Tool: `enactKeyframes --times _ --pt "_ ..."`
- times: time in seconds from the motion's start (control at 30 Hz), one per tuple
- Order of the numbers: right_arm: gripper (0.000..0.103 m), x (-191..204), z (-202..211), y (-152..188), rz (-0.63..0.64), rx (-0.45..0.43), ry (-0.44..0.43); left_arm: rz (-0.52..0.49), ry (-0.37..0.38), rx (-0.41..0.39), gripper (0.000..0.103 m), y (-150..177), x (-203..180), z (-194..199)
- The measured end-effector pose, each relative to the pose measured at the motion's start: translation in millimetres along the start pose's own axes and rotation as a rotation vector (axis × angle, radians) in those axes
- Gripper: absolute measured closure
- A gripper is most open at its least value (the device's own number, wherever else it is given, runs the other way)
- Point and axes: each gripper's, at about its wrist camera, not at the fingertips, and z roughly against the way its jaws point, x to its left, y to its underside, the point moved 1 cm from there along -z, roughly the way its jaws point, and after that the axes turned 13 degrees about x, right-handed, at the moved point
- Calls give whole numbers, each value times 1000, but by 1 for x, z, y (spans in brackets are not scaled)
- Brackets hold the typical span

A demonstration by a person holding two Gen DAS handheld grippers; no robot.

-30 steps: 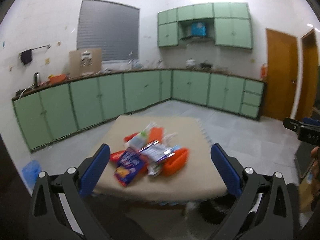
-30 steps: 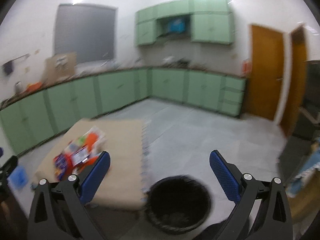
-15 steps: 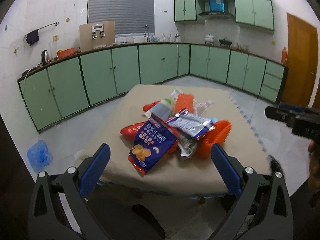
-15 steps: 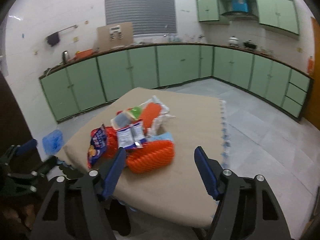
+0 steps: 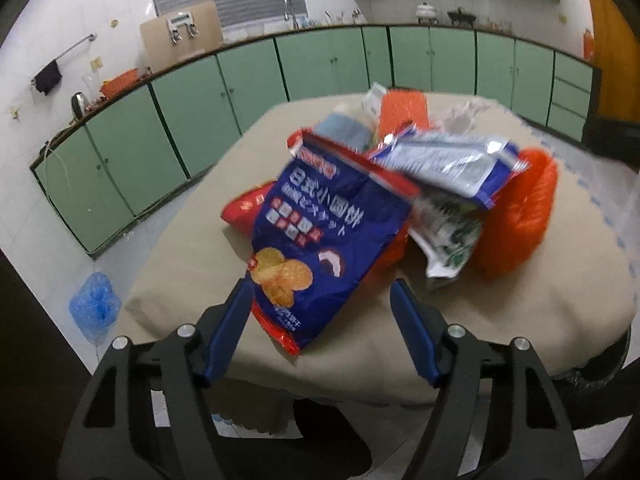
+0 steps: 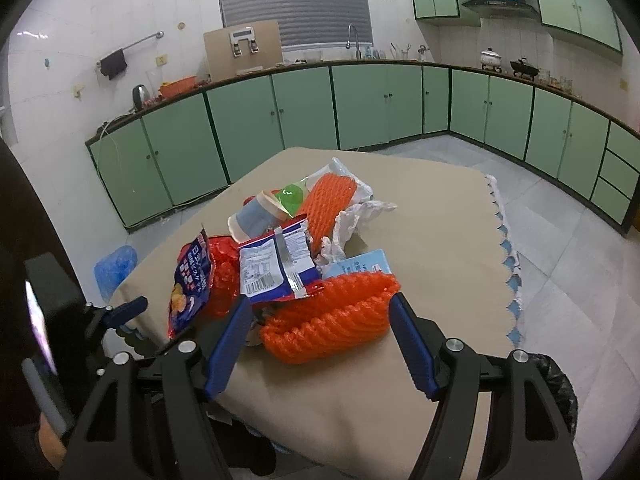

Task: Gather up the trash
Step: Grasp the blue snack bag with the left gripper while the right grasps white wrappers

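A heap of trash lies on a beige-covered table (image 5: 500, 320). A blue snack bag (image 5: 320, 236) lies nearest my open left gripper (image 5: 322, 292), whose blue fingers flank the bag's lower end. An orange foam net (image 6: 332, 312) lies between the fingers of my open right gripper (image 6: 320, 308). Behind it are a blue-and-white wrapper (image 6: 276, 264), a second orange net (image 6: 328, 200), a paper cup (image 6: 252, 220) and crumpled white paper (image 6: 352, 220). The blue snack bag also shows in the right wrist view (image 6: 188, 280). The left gripper shows at the left of that view (image 6: 120, 312).
A black bin (image 6: 556, 384) stands by the table's near right corner. A blue plastic bag (image 5: 94, 308) lies on the floor to the left. Green cabinets (image 6: 360, 104) line the walls behind.
Both grippers have moved in from across the room to the table's near edge. Both have narrowed their opening, around the blue bag and the orange net.
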Motion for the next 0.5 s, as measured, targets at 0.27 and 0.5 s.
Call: enactKeyframes --times 0.27,0.5 --pt "33 18 -17 -6 30 19 -14 14 1 29 83 -6 8 -18" --pt "60 16 -31 -5 -15 52 -98 70 10 -124 103 -9 16 15"
